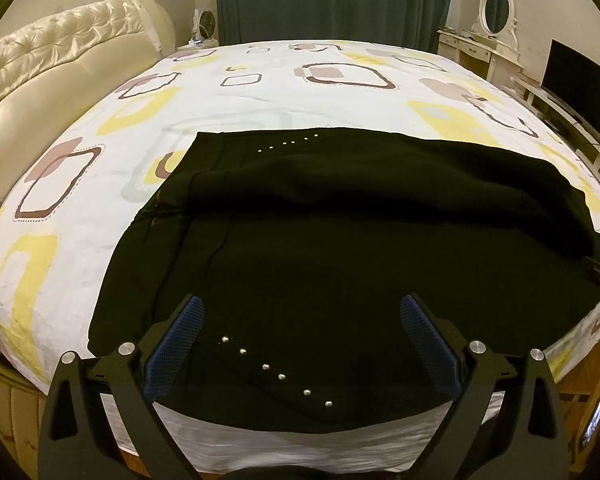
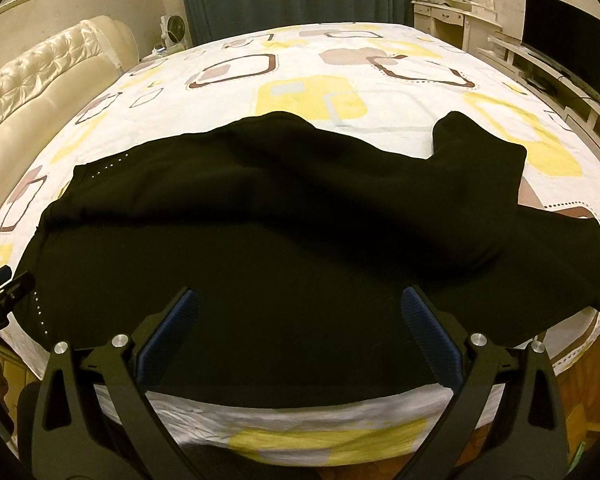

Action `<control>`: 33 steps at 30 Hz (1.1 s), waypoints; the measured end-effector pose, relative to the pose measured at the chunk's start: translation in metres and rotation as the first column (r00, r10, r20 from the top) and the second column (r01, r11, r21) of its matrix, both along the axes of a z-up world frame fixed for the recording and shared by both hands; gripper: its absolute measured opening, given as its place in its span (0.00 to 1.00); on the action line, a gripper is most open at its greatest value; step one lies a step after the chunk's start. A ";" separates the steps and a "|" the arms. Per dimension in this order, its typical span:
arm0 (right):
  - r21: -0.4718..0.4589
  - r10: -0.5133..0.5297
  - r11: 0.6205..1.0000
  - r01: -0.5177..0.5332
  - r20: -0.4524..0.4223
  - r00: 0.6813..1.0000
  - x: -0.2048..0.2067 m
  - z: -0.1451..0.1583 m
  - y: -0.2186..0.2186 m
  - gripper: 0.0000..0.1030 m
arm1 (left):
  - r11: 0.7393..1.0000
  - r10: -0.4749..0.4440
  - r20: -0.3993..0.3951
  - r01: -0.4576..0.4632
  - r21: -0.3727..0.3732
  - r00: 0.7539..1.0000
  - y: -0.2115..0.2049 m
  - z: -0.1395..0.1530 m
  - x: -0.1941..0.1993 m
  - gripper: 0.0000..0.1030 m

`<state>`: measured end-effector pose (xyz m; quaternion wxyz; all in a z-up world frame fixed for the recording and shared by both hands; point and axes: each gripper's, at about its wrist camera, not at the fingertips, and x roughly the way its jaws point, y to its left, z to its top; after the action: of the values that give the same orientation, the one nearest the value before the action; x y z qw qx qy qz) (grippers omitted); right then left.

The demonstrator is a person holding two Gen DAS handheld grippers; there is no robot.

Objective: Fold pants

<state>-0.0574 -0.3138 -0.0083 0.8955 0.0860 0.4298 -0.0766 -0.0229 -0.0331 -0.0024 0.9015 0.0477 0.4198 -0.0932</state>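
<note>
A cream tufted headboard [image 1: 48,52] stands at the left of the bed, whose patterned sheet [image 1: 260,92] carries black pants [image 1: 340,240] spread near its front edge, waistband end to the left and legs running right. The left gripper [image 1: 300,320] hovers over a row of silver studs [image 1: 276,372] by the waist, its blue-padded fingers wide apart and holding nothing. The right gripper [image 2: 300,316] hangs above the leg section, fingers likewise spread; the far leg seems bunched and twisted near its hem [image 2: 480,148], though dark fabric hides the folds.
</note>
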 end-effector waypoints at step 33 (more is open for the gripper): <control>-0.006 0.017 1.000 -0.017 -0.025 1.000 0.001 -0.009 0.005 0.98 | 1.000 0.000 -0.001 0.000 -0.003 1.000 0.000 0.000 0.000 0.95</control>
<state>-0.0561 -0.3088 -0.0173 0.8909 0.0789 0.4415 -0.0714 -0.0232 -0.0335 -0.0027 0.9014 0.0466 0.4201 -0.0939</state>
